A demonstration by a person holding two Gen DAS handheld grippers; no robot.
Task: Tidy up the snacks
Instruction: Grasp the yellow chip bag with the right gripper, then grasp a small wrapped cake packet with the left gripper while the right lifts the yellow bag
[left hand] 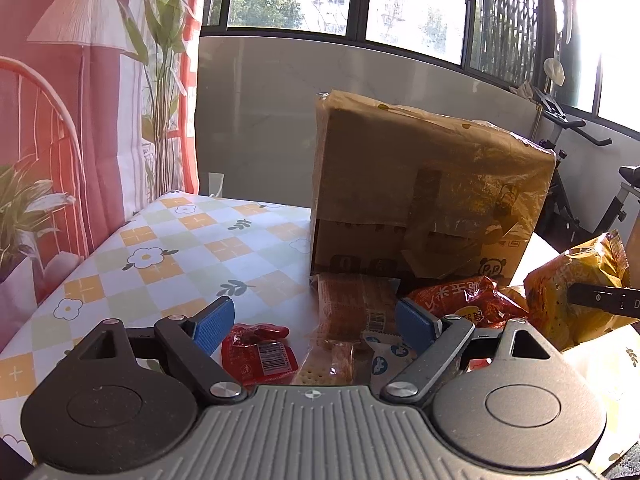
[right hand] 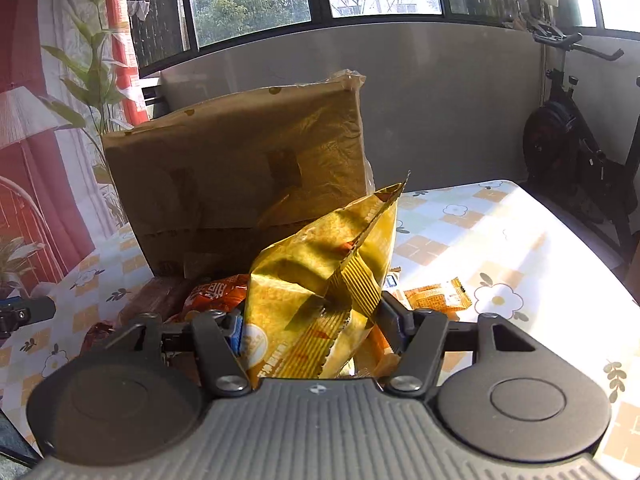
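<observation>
Right tongs [right hand: 310, 320] are clenched on the yellow snack bag [right hand: 320, 280], its crinkled body pinched between the pads and lifted clear of the heap, the top seam pointing up toward the cardboard box [right hand: 240, 168]. Left tongs [left hand: 316, 320] hang released, pads spread wide above the pile, nothing between them but air. Below them lie the red sachet [left hand: 258, 354], a clear-wrapped biscuit pack [left hand: 352, 308] and a small white packet [left hand: 384, 360]; an orange-red bag [left hand: 464, 300] sits just beside, near the foot of the box. Off to the right, a small orange packet [right hand: 438, 296] rests alone on the checked desk [left hand: 160, 248]. My read: sorting has barely begun. One bag is in hand, while the rest are still jumbled, with no tidy group showing anywhere yet.
</observation>
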